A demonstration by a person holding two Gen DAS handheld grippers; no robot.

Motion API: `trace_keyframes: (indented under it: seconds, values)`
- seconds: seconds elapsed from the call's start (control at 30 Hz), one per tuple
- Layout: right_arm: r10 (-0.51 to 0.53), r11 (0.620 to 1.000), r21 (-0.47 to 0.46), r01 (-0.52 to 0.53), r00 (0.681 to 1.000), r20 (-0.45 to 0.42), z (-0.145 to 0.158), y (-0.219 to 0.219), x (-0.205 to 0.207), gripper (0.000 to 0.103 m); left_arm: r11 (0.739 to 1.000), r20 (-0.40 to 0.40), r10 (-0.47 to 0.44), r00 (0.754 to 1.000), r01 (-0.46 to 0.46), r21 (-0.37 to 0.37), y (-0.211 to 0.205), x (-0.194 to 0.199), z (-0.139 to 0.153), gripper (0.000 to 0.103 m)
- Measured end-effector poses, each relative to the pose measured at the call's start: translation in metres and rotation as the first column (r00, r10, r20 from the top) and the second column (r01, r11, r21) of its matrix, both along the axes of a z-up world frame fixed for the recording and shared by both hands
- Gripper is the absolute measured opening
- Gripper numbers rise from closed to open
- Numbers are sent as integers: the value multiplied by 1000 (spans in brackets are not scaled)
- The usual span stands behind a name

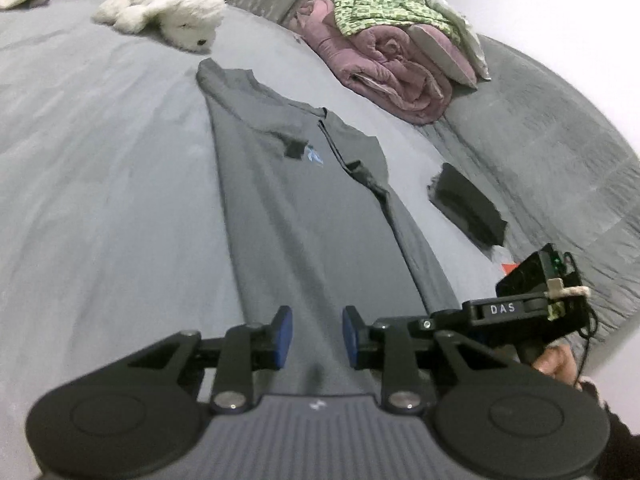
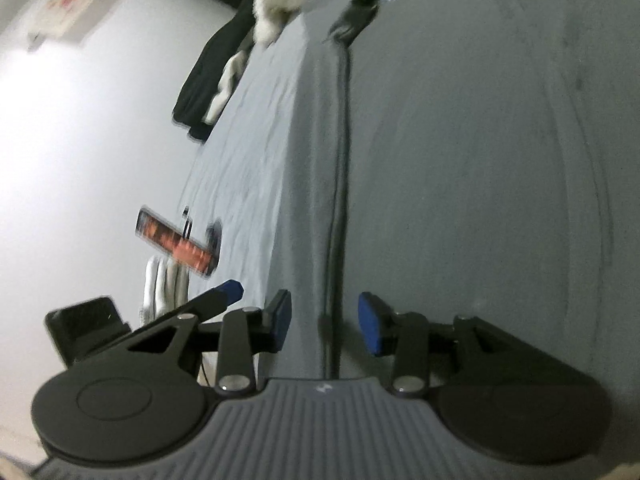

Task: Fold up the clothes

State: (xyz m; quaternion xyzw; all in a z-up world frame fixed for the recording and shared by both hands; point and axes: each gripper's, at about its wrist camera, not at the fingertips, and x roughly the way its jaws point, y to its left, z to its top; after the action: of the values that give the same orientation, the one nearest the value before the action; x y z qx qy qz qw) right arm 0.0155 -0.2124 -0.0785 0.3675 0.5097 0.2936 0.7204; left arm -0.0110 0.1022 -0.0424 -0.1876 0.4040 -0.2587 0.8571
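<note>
Grey shirt (image 1: pixel 304 208) lies flat on the bed (image 1: pixel 100 160), stretched long from the near edge toward the far side. One side is folded in lengthwise; the fold edge shows as a dark line running up the cloth. A small blue logo (image 1: pixel 315 156) sits near the collar.

Left gripper (image 1: pixel 317 338) hangs just over the shirt's near end. Jaws stand narrowly apart, blue pads clear of the cloth, nothing pinched between them.

Right gripper (image 2: pixel 324 322) is also over the shirt's near end, beside the fold line. Jaws moderately apart, wider than the left; cloth is below the pads, not clamped. Its view is blurred, so I cannot tell if the tips touch the fabric. In the left view its body shows to the right, with a hand (image 1: pixel 556 364) on its grip.

Further out: a black folded item (image 1: pixel 468 208) lies on the bed right of the shirt, apart from it. A white plush toy (image 1: pixel 168 12) rests beyond the collar end. A pink quilt (image 1: pixel 392 76) is rolled up at the far right with a green patterned cloth (image 1: pixel 384 4) on top. Dark clothing (image 2: pixel 216 76) hangs off the far bed edge.
</note>
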Motion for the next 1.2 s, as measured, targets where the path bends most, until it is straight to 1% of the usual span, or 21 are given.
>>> trace_keyframes:
  seconds: [0.13, 0.23, 0.3, 0.37, 0.4, 0.43, 0.47, 0.53, 0.6, 0.63, 0.73, 0.83, 0.9, 0.93, 0.97, 1.1, 1.2]
  values:
    - [-58, 998, 12, 58, 998, 4, -2, 3, 18, 42, 1000, 2, -24, 1000, 24, 7, -12, 22, -11, 27]
    - [-93, 995, 37, 93, 996, -2, -5, 6, 29, 40, 997, -25, -71, 997, 71, 4, -14, 29, -25, 27]
    - [-99, 994, 37, 99, 995, 3, -8, 6, 34, 34, 993, -35, -114, 993, 115, 16, -15, 32, -30, 26]
    - [-97, 995, 30, 97, 995, 13, -12, 8, 38, 21, 987, -32, -160, 987, 160, 20, -15, 34, -32, 26]
    - [-92, 995, 24, 92, 996, 19, -14, 11, 40, 18, 984, -32, -179, 983, 180, 21, -14, 35, -33, 26]
    - [-95, 995, 9, 94, 995, 25, -13, 13, 40, 5, 981, -36, -190, 981, 191, 17, -12, 35, -34, 26]
    - [-98, 995, -9, 98, 995, 31, -12, 13, 40, 2, 979, -41, -201, 979, 202, 14, -10, 35, -34, 26]
    - [-101, 994, -46, 104, 994, 52, -7, 14, 39, 3, 975, -51, -223, 973, 224, 10, -7, 35, -34, 26]
    - [-76, 989, -118, 89, 991, 111, 3, 13, 33, 3, 970, -54, -239, 969, 241, 19, -7, 35, -31, 26]
    - [-69, 988, -129, 84, 991, 119, 2, 13, 32, 5, 969, -53, -243, 969, 244, 22, -7, 36, -29, 26]
    - [-82, 994, -71, 88, 993, 86, -5, 8, 31, 15, 972, -34, -234, 972, 235, 7, -10, 43, -23, 28]
    - [-136, 990, -35, 138, 989, 63, -8, 3, 39, 18, 973, -14, -230, 973, 229, -10, -15, 51, -19, 28]
    - [-172, 985, -15, 173, 984, 51, -8, -1, 48, 23, 974, -15, -227, 974, 227, -16, -20, 56, -18, 28]
    - [-188, 982, -5, 188, 981, 47, -7, -3, 53, 28, 973, -18, -230, 973, 230, -12, -23, 57, -19, 28]
    - [-206, 978, 1, 207, 977, 46, -6, -3, 61, 30, 972, -22, -235, 972, 235, -3, -26, 59, -20, 28]
    - [-247, 969, -19, 248, 967, 67, -3, 1, 92, 32, 964, -41, -260, 965, 262, 54, -41, 65, -27, 28]
    - [-251, 966, -35, 255, 964, 89, -3, 11, 115, 32, 958, -41, -273, 961, 276, 73, -47, 66, -27, 30]
